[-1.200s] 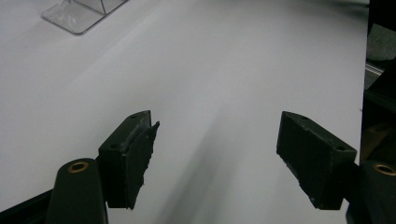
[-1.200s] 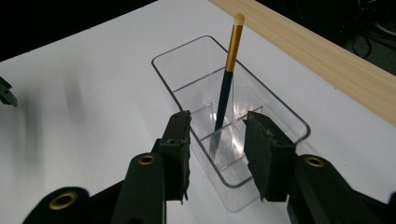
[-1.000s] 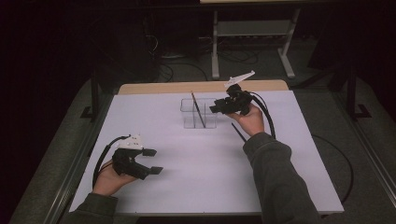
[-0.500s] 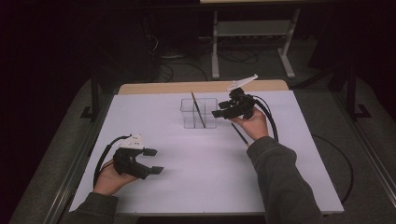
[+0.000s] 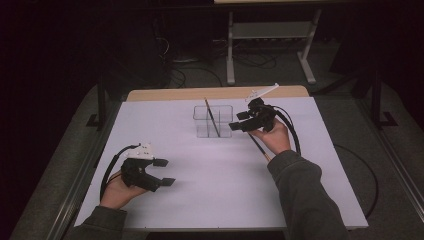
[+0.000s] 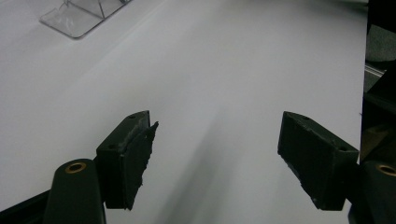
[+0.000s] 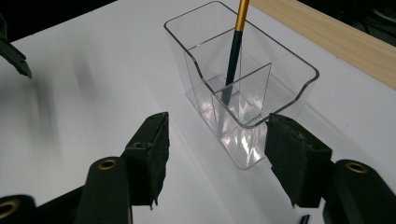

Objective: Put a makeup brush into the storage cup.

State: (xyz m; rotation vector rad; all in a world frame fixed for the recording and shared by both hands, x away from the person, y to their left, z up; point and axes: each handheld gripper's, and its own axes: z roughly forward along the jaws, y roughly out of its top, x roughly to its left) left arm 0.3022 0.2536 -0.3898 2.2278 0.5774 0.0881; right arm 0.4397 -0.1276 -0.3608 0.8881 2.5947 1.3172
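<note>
Now the clear holder is standing on the white sheet toward the far edge of the table, and a dark brush with a gold ferrule is leaning inside it; in the right gripper view the brush is resting in one of the divided compartments toward the back of the holder. The right gripper is hovering just beside the holder's right side, its jaws having just been opening, and they are standing spread with nothing between them. A second brush is lying on the sheet under that hand, right of the holder. The left gripper is resting well apart from the holder, toward the near left, its jaws spread wide over bare sheet.
</note>
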